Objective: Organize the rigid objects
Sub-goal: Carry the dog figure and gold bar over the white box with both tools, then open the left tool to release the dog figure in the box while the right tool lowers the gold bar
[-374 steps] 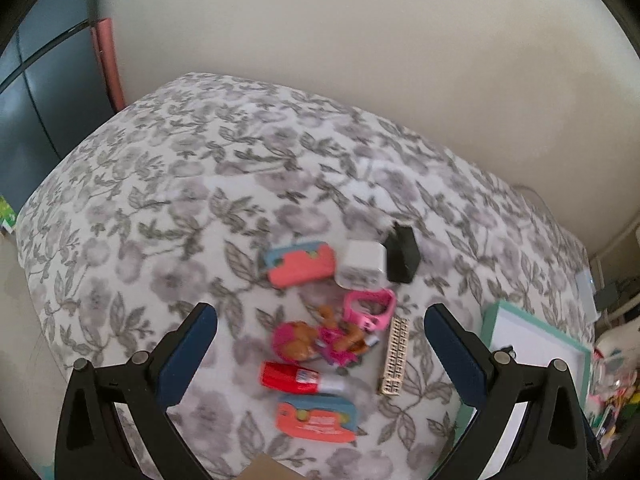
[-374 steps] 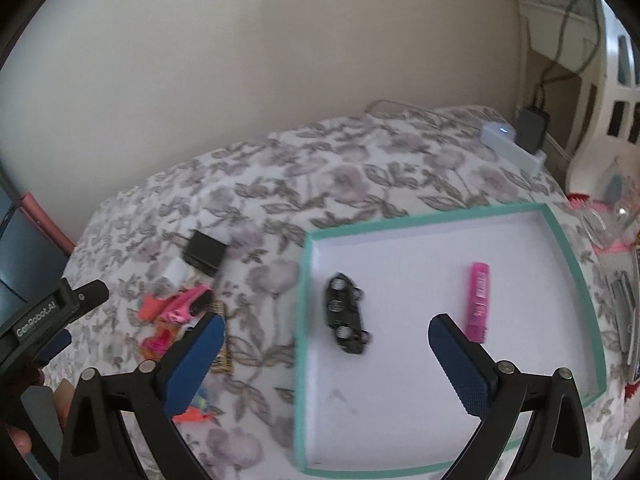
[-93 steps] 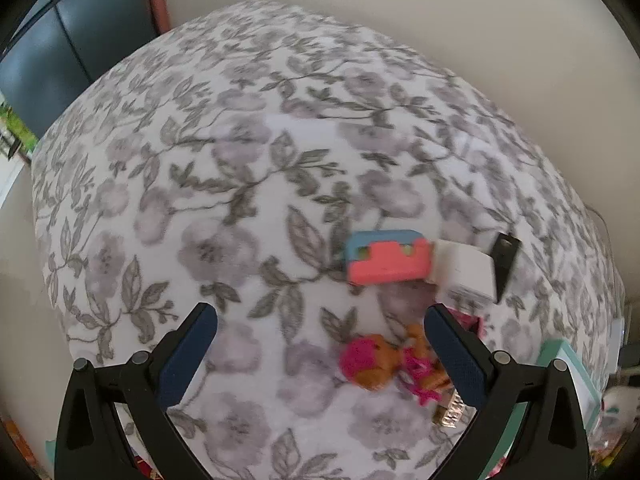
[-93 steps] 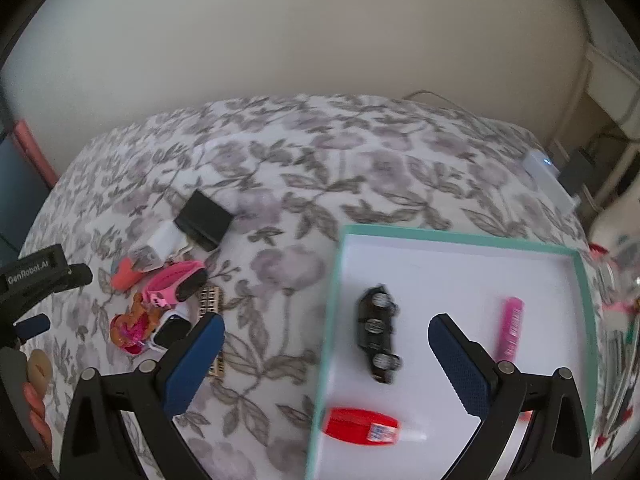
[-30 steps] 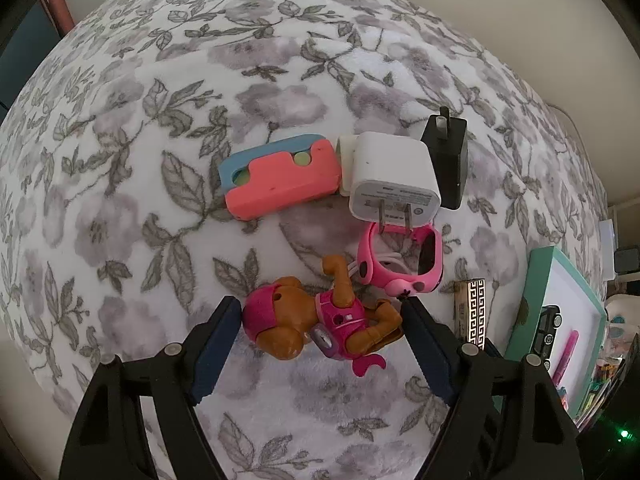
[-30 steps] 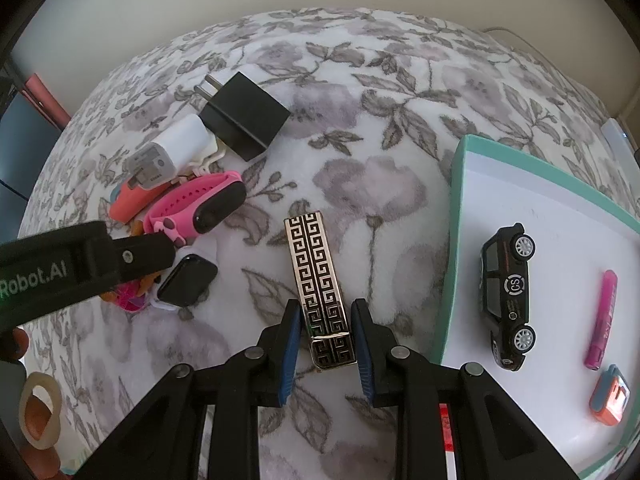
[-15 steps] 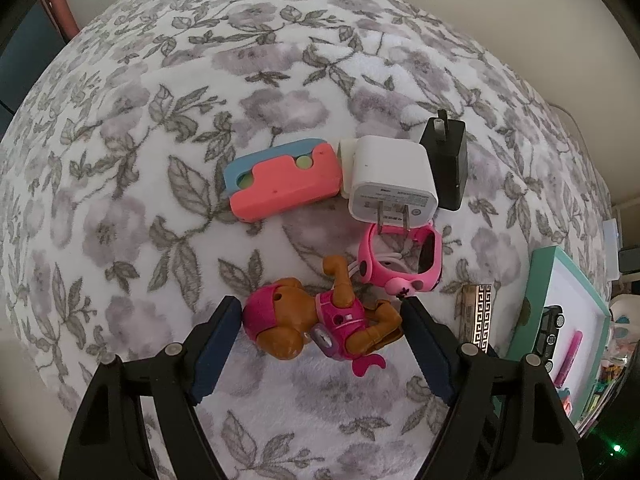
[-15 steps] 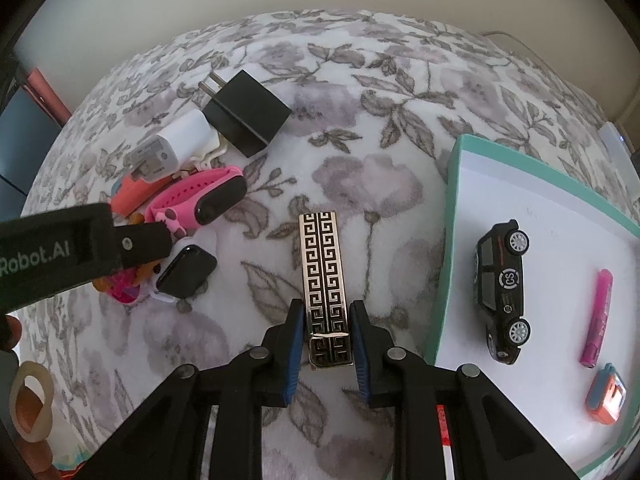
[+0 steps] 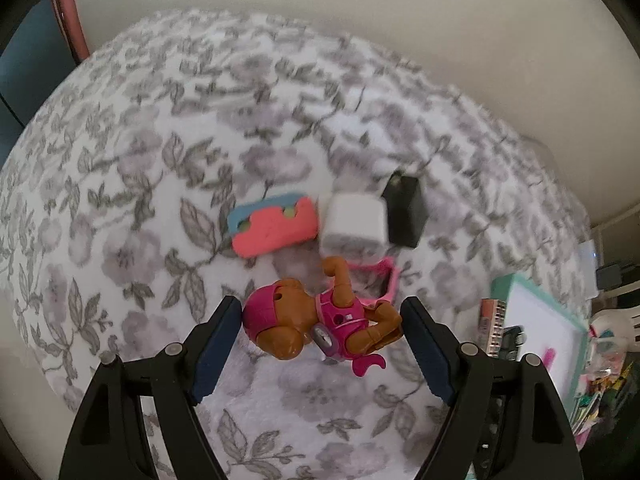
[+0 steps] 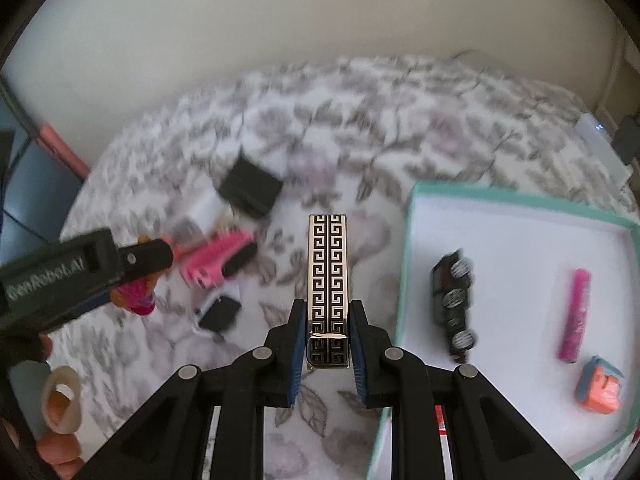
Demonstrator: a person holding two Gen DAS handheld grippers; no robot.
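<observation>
Right wrist view: right tool (image 10: pixel 325 338) now clenched on the patterned lighter (image 10: pixel 327 276), lifted off the bed; left tool (image 9: pixel 322 334) has raised the toy dog (image 9: pixel 316 324), gripped end to end; teal tray (image 10: pixel 408 248) waits beyond-right.

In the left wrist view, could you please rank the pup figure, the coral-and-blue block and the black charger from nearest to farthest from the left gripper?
1. Pup figure, between the left gripper's fingers.
2. Coral-and-blue block, beyond, left.
3. Black charger, farthest, upper right.
</observation>
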